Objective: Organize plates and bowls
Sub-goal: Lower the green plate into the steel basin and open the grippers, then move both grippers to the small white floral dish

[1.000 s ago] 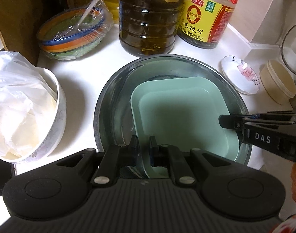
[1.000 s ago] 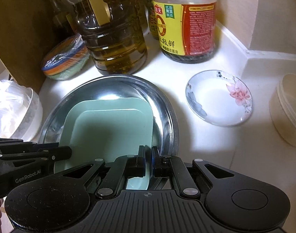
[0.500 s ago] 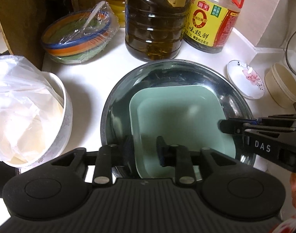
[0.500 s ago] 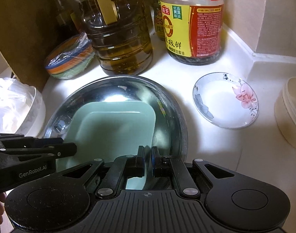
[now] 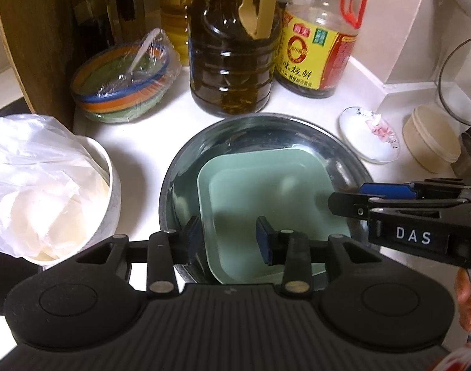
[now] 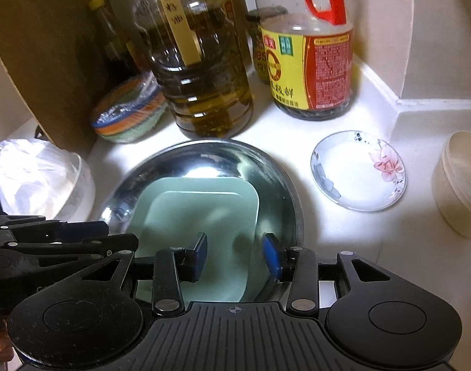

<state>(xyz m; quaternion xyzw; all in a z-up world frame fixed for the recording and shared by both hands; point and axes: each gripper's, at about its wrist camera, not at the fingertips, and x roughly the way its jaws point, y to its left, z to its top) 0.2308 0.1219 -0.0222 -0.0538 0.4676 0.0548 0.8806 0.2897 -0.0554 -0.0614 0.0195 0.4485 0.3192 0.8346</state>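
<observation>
Left of the steel basin (image 5: 186, 167), a white bowl (image 5: 113, 198) is holding a plastic bag; inside the basin your green square plate (image 5: 266, 198) is lying flat. Both your left gripper (image 5: 229, 238) and right gripper (image 6: 235, 256) have just been opening, gripping nothing. Right of it, a flowered saucer (image 6: 356, 173) is sitting on the white counter (image 6: 343, 235).

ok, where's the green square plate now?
Green square plate lies inside the steel bowl, centre of both wrist views, in front of the oil jug.
</observation>
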